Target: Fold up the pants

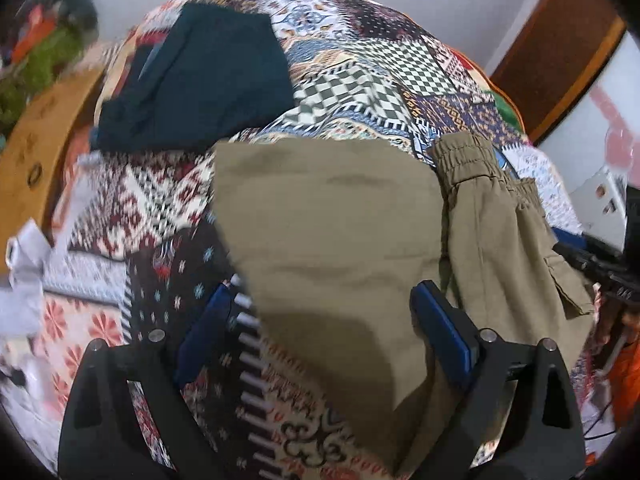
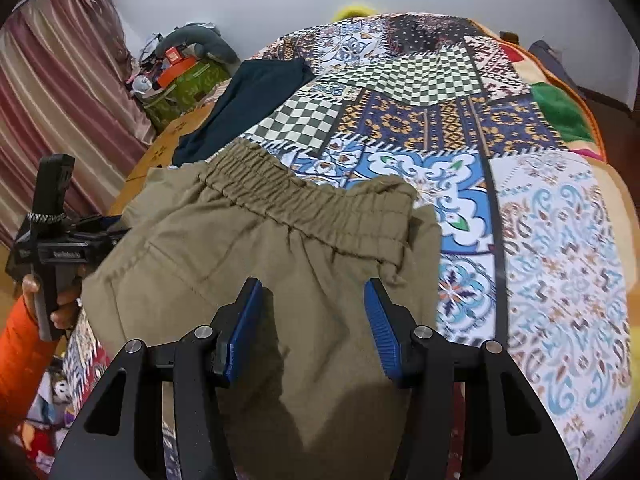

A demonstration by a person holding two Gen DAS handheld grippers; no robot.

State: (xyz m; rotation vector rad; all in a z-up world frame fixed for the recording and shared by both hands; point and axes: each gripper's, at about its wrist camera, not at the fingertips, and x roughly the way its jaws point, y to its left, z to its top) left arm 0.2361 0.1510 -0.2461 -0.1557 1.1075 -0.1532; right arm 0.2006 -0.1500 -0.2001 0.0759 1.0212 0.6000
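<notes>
Khaki pants [image 1: 344, 232] lie folded on a patchwork bedspread [image 1: 360, 68]; the elastic waistband [image 1: 464, 160] is at the right in the left wrist view. In the right wrist view the pants [image 2: 224, 248] fill the middle, with the waistband [image 2: 304, 200] across the far side. My left gripper [image 1: 324, 312] is open, its blue fingers either side of the fabric's near part and just above it. My right gripper [image 2: 314, 304] is open above the pants near the waistband and holds nothing. The left gripper's body [image 2: 52, 240] shows at the left of the right wrist view.
A dark teal garment [image 1: 196, 80] lies folded at the far left of the bed, also in the right wrist view [image 2: 244, 104]. A wooden bed frame [image 1: 36, 152] is at left, clutter and a curtain [image 2: 60, 100] beyond. A white garment [image 1: 24, 272] lies at the left edge.
</notes>
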